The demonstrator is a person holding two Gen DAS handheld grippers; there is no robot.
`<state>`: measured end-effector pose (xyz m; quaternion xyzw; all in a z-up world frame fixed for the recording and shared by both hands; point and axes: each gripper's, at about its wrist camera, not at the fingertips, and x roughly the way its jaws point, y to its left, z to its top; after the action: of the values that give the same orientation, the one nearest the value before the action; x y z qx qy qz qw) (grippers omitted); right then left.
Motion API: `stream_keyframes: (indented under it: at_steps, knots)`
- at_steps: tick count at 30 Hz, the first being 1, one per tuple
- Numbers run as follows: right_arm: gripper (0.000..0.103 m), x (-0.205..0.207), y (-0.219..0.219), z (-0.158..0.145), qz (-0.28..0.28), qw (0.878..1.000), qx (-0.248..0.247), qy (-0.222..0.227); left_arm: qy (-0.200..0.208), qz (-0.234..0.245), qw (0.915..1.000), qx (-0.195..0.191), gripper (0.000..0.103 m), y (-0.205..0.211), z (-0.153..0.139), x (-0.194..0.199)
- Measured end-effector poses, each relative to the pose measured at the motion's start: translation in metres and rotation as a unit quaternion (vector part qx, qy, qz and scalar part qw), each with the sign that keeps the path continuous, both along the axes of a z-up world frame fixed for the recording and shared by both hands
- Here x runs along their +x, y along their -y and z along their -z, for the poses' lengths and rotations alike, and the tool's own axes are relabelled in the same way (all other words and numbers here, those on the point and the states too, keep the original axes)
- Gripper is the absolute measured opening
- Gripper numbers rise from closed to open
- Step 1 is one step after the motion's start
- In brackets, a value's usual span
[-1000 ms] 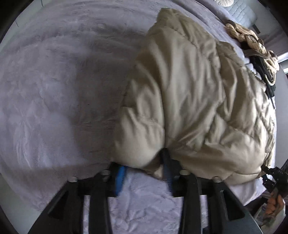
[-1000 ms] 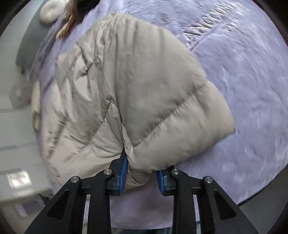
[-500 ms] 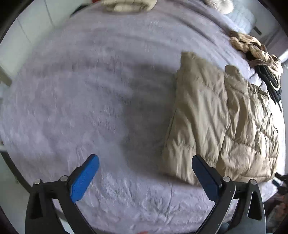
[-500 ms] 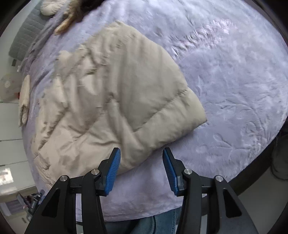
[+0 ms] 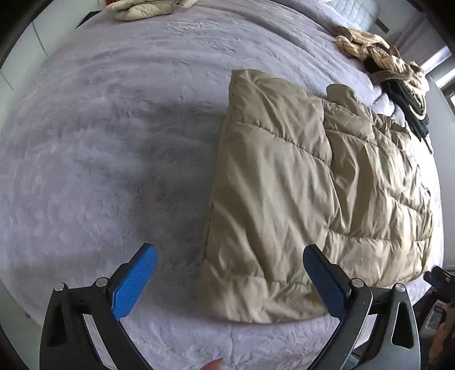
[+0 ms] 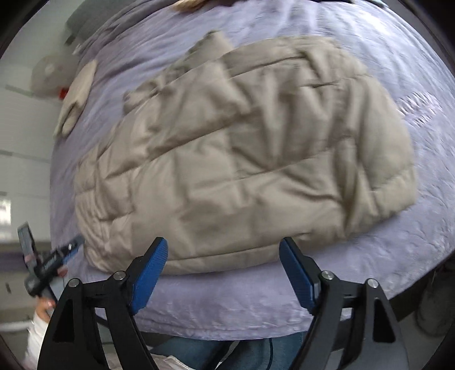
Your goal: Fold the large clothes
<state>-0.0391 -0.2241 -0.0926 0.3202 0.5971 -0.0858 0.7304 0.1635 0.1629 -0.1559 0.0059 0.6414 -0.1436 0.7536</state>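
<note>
A beige quilted puffer jacket [image 5: 307, 187] lies folded flat on the lilac bed cover [image 5: 108, 142], near the bed's front edge. It also fills the middle of the right wrist view [image 6: 241, 153]. My left gripper [image 5: 227, 273] is open and empty, raised just short of the jacket's near left corner. My right gripper [image 6: 224, 264] is open and empty, just short of the jacket's near hem. Neither touches the jacket.
Another beige garment [image 5: 148, 8] lies at the bed's far left. A heap of striped and dark clothes [image 5: 389, 65] lies at the far right. The bed's front edge [image 6: 227, 327] is right below my right gripper. A phone on a stand [image 6: 31, 256] is off the bed's left.
Both grippers were shut on the jacket's edge, holding it up. They have opened, let it drop flat on the bed, and pulled back toward the front edge.
</note>
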Motion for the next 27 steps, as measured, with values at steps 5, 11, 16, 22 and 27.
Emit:
stream_keyframes:
  at_steps: [5, 11, 16, 22, 27]
  knots:
    - [0.103, 0.008, -0.023, 0.006, -0.036, 0.999, 0.009, -0.013, 0.008, 0.033, 0.9994, 0.006, 0.103, 0.008, 0.006, 0.014]
    - [0.103, 0.004, -0.030, 0.012, -0.041, 0.999, 0.011, -0.027, -0.024, 0.062, 0.9966, -0.049, 0.103, 0.014, 0.020, 0.033]
    - [0.103, -0.001, -0.027, 0.013, -0.038, 0.999, 0.011, -0.033, -0.067, 0.090, 0.9881, -0.105, 0.103, 0.013, 0.034, 0.044]
    - [0.103, -0.002, -0.034, 0.015, -0.047, 0.998, 0.011, -0.040, -0.164, 0.106, 0.9651, -0.175, 0.103, 0.023, 0.081, 0.062]
    - [0.103, -0.002, -0.042, 0.016, -0.053, 0.998, 0.012, -0.040, -0.173, 0.114, 0.9563, -0.207, 0.094, 0.042, 0.085, 0.071]
